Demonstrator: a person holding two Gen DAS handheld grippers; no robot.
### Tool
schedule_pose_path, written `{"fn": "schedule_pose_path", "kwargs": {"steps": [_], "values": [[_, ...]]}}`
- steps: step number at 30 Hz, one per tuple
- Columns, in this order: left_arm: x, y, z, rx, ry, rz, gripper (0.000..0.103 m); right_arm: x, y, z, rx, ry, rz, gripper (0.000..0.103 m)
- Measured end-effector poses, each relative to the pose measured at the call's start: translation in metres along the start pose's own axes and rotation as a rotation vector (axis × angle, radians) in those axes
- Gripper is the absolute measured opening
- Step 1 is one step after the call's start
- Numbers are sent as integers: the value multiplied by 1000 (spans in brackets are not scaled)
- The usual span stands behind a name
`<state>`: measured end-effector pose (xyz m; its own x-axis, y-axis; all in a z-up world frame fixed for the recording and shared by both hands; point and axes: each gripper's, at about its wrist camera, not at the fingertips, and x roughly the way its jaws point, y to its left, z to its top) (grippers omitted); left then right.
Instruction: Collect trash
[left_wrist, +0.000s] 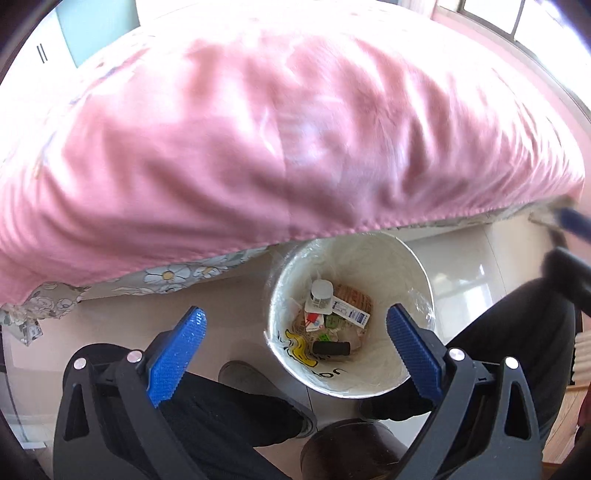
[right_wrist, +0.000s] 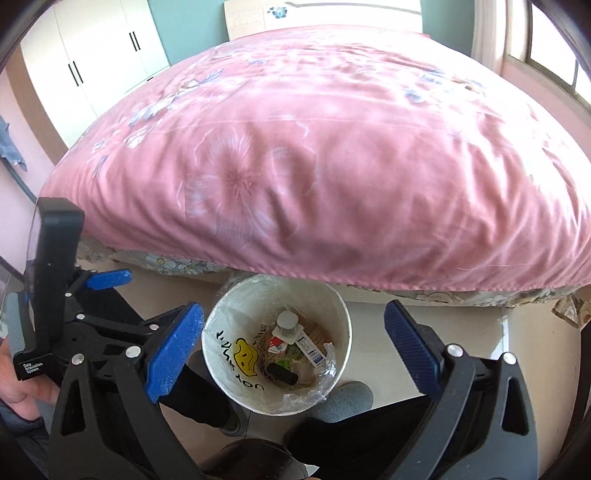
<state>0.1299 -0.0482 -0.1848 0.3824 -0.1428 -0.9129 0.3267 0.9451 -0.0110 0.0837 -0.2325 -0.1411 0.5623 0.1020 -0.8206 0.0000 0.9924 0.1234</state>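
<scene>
Right wrist: bin (right_wrist: 221, 354) holds bottle (right_wrist: 287, 325), wrappers; both grippers' fingers (right_wrist: 173, 350) spread, empty.

The far rim of the white round waste bin with a clear plastic liner (left_wrist: 402, 254) (right_wrist: 343, 314) passes under the hem of the pink floral bedspread (left_wrist: 280, 140) (right_wrist: 295, 166), which is motion-blurred in the left wrist view. Print on the small white and blue carton (left_wrist: 351, 312) (right_wrist: 310, 347) is too small to read. The black cylindrical object (left_wrist: 331, 348) (right_wrist: 282, 374) cannot be identified. The right gripper (left_wrist: 565, 236) appears only as a blurred blue and black shape cut by the left view's right edge.
</scene>
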Motion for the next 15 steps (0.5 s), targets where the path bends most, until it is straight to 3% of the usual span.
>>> {"fn": "schedule_pose_path", "kwargs": {"steps": [7, 15], "values": [[-58, 17, 2, -116, -112, 110, 99, -55, -2, -6, 103, -118, -101, 96], [-111, 23, -8, -178, -225, 176, 99, -102, 4, -9, 178, -197, -128, 96]]}}
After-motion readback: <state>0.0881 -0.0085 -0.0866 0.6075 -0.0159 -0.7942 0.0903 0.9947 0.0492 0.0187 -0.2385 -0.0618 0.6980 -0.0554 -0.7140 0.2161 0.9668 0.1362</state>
